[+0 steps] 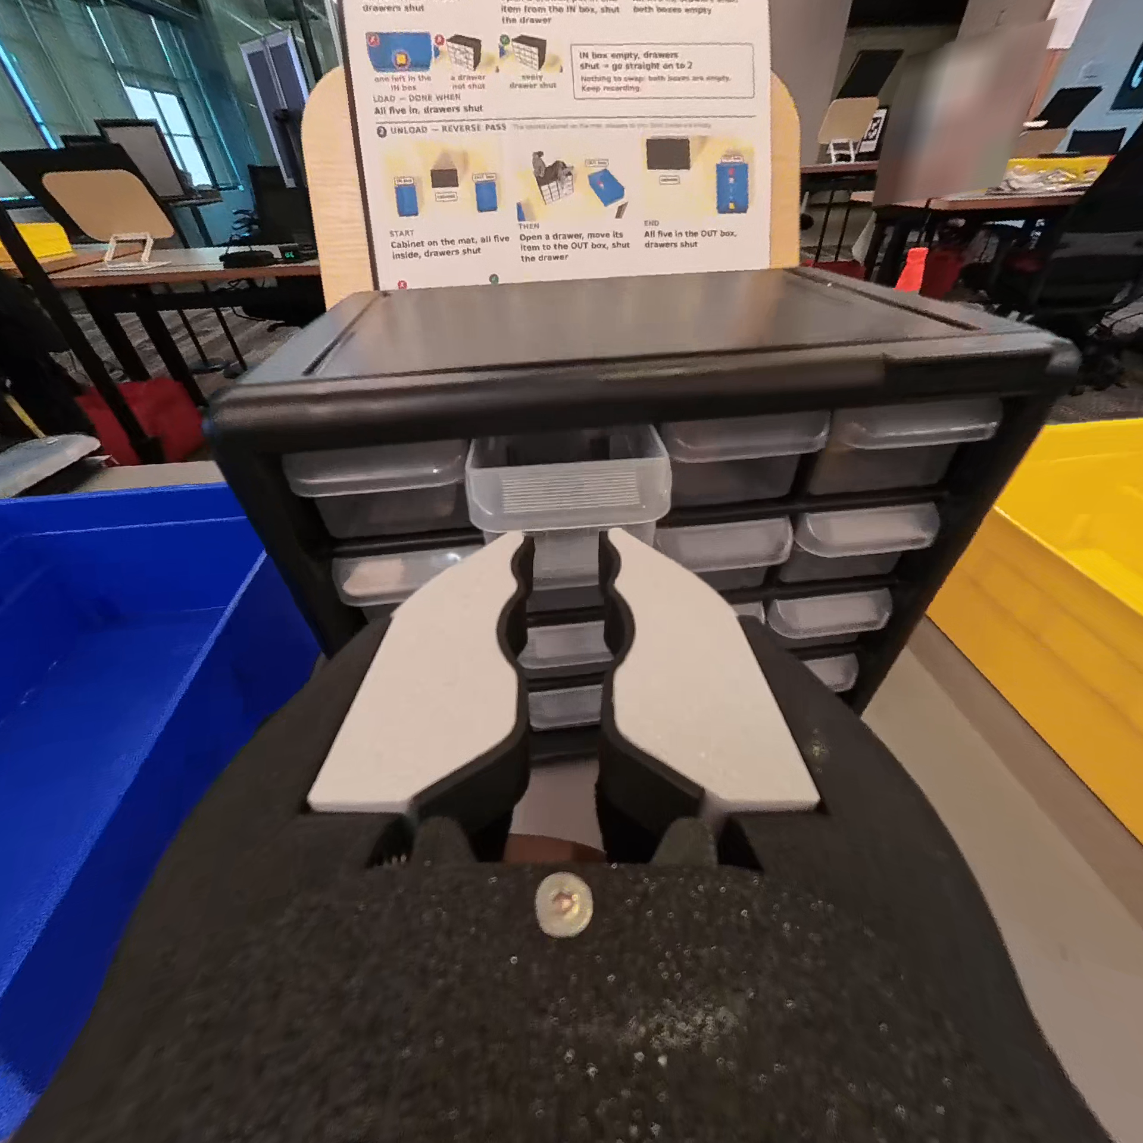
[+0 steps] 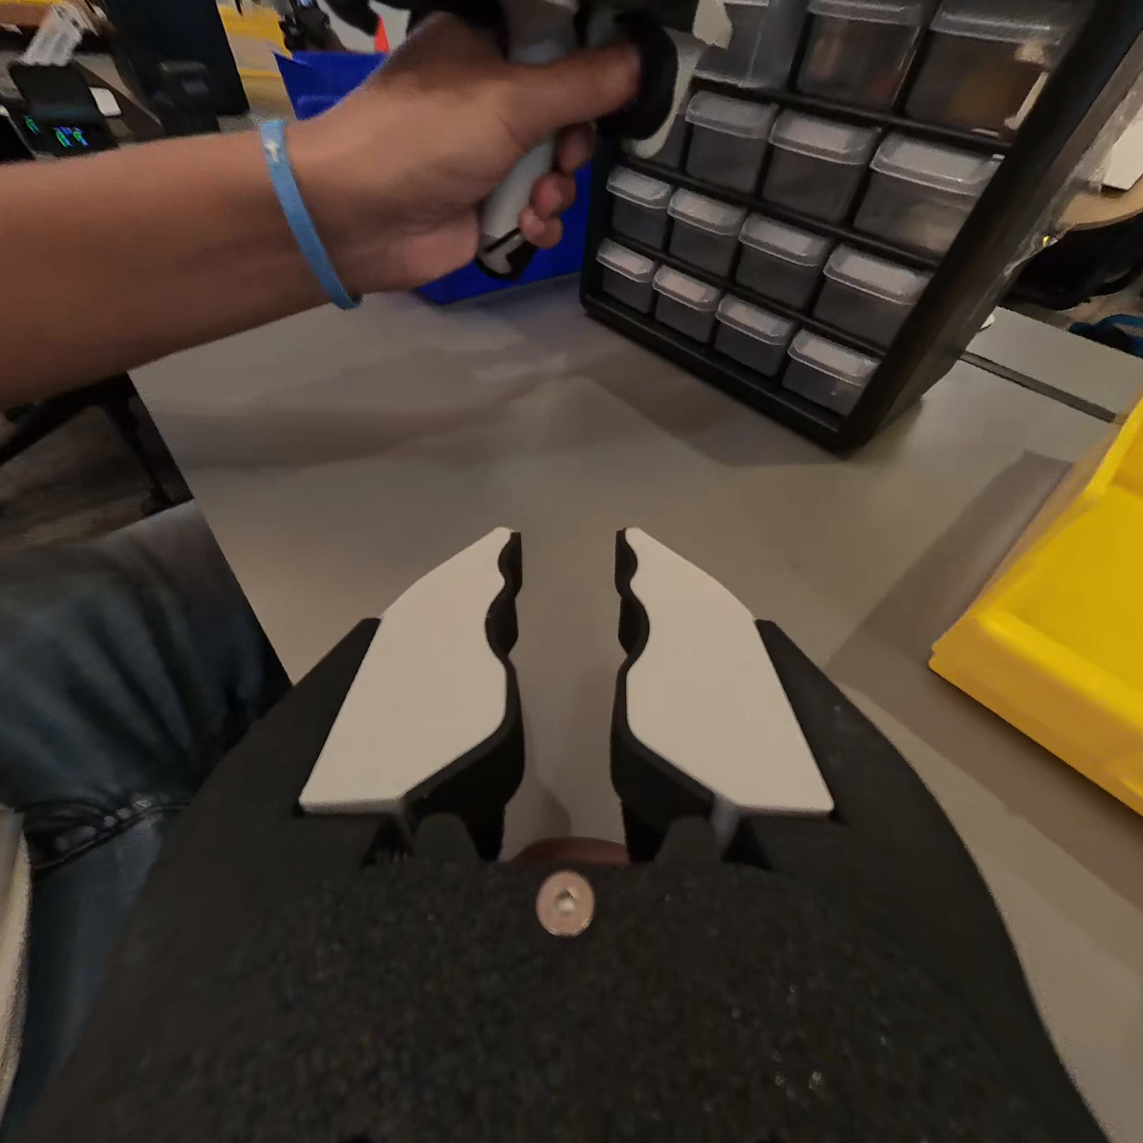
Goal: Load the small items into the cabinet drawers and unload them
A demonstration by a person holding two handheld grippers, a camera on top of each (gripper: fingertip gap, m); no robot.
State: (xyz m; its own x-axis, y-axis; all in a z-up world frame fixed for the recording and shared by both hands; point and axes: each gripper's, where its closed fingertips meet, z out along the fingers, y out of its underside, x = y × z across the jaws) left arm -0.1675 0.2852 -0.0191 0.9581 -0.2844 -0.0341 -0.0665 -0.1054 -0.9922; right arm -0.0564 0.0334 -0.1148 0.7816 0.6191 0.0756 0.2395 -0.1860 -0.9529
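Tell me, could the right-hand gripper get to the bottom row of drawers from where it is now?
Probably yes. The right gripper hangs open over bare table, with nothing between it and the bottom drawers of the cabinet. The left hand works higher up, so it shouldn't block that row.

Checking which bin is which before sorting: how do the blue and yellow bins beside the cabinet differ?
The blue bin stands left of the cabinet, the yellow bin right of it. In the left wrist view the blue bin's inside shows and looks empty; of the yellow bin mostly the outer wall shows. Both are open-topped plastic bins on the same table.
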